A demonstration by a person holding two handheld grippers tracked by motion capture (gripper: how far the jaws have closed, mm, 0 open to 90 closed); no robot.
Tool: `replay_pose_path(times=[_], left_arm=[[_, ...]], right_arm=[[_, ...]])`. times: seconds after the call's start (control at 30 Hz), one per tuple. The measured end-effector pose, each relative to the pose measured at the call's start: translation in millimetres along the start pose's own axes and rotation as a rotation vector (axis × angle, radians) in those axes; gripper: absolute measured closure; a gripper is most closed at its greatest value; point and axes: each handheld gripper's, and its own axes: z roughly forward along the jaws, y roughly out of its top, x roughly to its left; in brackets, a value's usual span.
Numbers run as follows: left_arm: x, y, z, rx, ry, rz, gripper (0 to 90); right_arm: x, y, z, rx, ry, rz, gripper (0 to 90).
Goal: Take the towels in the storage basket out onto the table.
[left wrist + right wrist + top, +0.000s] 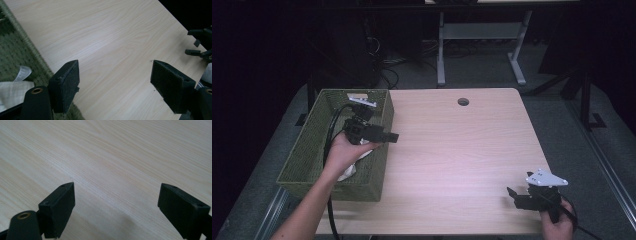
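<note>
Light wood desk [462,150], round cable hole [463,102] near its far edge. Green woven basket [312,150] sits on the desk's left side, long axis running front to back.

Left gripper [387,136]: held in the person's left hand [343,150] above the basket's right wall, jaws pointing right toward the desk's middle. In the left gripper view, left gripper [115,82] has its 2 jaws spread wide with bare wood grain between them; nothing held. Black cable [332,130] trails from it down through the basket and off the near edge.

White cloth [351,167] lies inside the basket, under and just beside the left hand; in the left gripper view a corner of the white cloth [11,91] with a small tag shows at lower left, against the basket weave.

Right gripper [514,195]: near the desk's front right corner, held by the right hand [557,225], grey 3-cornered plate on top, jaws pointing left. In the right gripper view, right gripper [116,205] has its jaws wide apart over bare desk surface, nothing between them.

The 2 grippers are well apart.
</note>
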Motion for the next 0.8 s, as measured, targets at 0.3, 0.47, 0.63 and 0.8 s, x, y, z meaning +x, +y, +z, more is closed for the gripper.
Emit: replay_pose_path(times=[0.3, 0.47, 0.63, 0.8], left_arm=[[19.7, -10.7, -13.4, -0.015, 0.033, -0.041, 22.7], [32.1, -17.1, -20.6, -0.011, 0.053, -0.07, 22.4], [42.2, -22.6, -26.7, -0.016, 0.069, -0.087, 22.5], [51.3, -26.5, -31.2, -0.008, 0.089, -0.099, 22.7]], right_arm=[[-0.2, 0.1, 0.7, 0.001, 0.003, -0.006, 13.9], [0.3, -0.1, 0.9, 0.004, 0.001, -0.006, 13.9], [0.6, 0.3, 1.6, 0.005, 0.002, -0.006, 13.9], [1.3, 0.3, 2.3, 0.005, 0.004, -0.009, 13.9]])
